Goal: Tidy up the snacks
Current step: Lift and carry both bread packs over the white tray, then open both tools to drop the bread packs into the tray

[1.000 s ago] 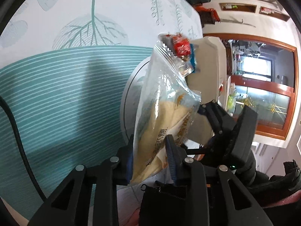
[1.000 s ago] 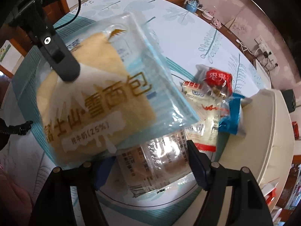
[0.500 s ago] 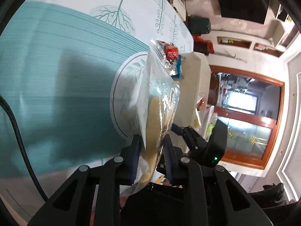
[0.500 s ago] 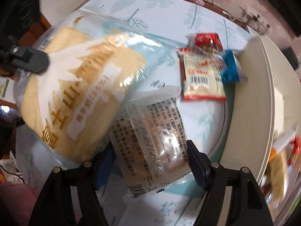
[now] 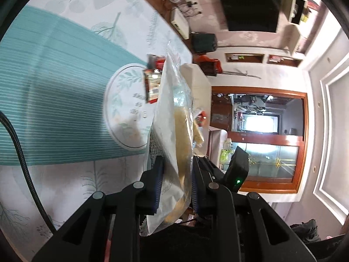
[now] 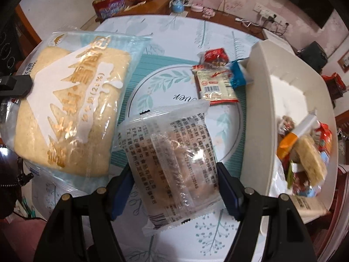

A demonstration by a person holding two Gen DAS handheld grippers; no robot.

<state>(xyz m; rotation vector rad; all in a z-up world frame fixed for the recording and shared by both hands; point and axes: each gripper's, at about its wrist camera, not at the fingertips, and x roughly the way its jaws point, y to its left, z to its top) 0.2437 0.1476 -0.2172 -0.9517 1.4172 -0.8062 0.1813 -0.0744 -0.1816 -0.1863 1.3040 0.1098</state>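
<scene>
Snacks are lying in two lots: loose ones on the table (image 6: 165, 28), sorted ones in the cream bin (image 6: 290, 100) at the right edge, which is sitting within easy reach, presumably as the collecting point. The bin is already holding a jumble of small wrappers at its near end. The bread bag (image 6: 65, 109), the biggest item, is hanging off the table, pinched by one short edge in the left gripper (image 5: 175, 182); seen from the left wrist the bag (image 5: 174, 118) is standing edge-on between the narrowed jaws, probably so it carries without crushing. The clear cake packet (image 6: 172, 163) is lying flat on the round placemat (image 6: 152, 87), and the right gripper (image 6: 174, 187) is straddling it with jaws wide, not touching, likely lining up a pick. Further back, a red-trimmed sachet (image 6: 214, 84), a blue wrapper (image 6: 237, 75) and a red candy pack (image 6: 214, 56) are clustering just beside the bin's wall, waiting.
</scene>
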